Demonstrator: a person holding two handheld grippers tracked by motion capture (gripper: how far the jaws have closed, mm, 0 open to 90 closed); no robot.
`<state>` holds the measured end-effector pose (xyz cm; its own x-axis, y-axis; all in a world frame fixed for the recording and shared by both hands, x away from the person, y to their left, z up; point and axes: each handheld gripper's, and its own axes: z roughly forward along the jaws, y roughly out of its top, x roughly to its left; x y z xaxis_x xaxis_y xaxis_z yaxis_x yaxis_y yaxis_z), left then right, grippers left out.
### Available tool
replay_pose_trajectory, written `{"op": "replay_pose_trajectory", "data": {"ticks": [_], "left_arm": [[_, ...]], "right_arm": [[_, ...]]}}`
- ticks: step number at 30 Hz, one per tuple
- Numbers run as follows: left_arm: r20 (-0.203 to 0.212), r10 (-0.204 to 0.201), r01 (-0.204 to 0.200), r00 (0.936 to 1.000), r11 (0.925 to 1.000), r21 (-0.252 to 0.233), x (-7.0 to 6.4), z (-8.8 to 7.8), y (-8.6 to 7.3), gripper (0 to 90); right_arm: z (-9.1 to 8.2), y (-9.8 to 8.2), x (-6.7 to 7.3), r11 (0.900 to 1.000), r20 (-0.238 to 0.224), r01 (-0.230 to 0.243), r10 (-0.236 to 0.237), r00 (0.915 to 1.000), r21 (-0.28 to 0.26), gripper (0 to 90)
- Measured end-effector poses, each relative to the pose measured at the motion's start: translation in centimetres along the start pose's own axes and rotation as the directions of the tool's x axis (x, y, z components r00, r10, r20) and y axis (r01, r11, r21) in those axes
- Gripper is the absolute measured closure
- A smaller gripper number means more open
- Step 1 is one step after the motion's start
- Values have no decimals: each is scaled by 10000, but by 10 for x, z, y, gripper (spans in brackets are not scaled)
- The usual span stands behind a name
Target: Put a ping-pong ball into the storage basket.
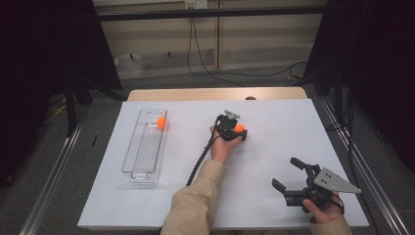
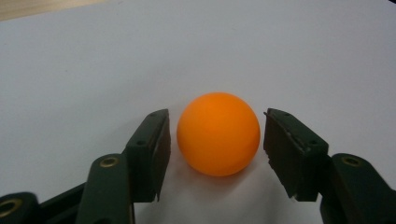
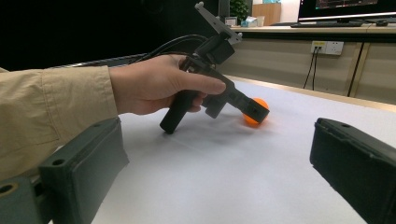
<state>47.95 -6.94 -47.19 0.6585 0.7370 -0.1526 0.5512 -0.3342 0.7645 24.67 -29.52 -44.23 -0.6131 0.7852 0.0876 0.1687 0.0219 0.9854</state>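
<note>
An orange ball rests on the white sheet near the table's middle. My left gripper is lowered over it, one jaw on each side. In the left gripper view a thin gap shows between each pad and the ball, so the gripper is open around it. A second orange ball lies at the far end of a clear plastic tray on the left. My right gripper stands wide open at the front right with nothing between its fingers. The right gripper view looks across the sheet at the left hand and the ball.
The left gripper's black cable trails back along the beige sleeve. The sheet ends at the wooden table edge at the back. Metal rails run along both sides of the table.
</note>
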Motion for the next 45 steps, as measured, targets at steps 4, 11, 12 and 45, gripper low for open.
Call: {"op": "replay_pose_trajectory", "data": {"ticks": [4, 11, 12, 45], "left_arm": [[0, -30, 30, 10000, 9999, 101, 0, 2, 1, 458], [77, 54, -55, 10000, 9999, 104, 1, 2, 2, 506], [88, 102, -103, 9999, 9999, 103, 1, 2, 2, 508], [1145, -59, 49, 9934, 9999, 94, -1, -34, -3, 509]], "right_arm": [[0, 0, 0, 10000, -1, -9, 9, 10000, 2, 26], [0, 0, -1, 10000, 3, -24, 24, 10000, 0, 26], [0, 0, -1, 10000, -2, -1, 1, 10000, 3, 26], [0, 0, 0, 10000, 19, 6, -6, 10000, -3, 26]]}}
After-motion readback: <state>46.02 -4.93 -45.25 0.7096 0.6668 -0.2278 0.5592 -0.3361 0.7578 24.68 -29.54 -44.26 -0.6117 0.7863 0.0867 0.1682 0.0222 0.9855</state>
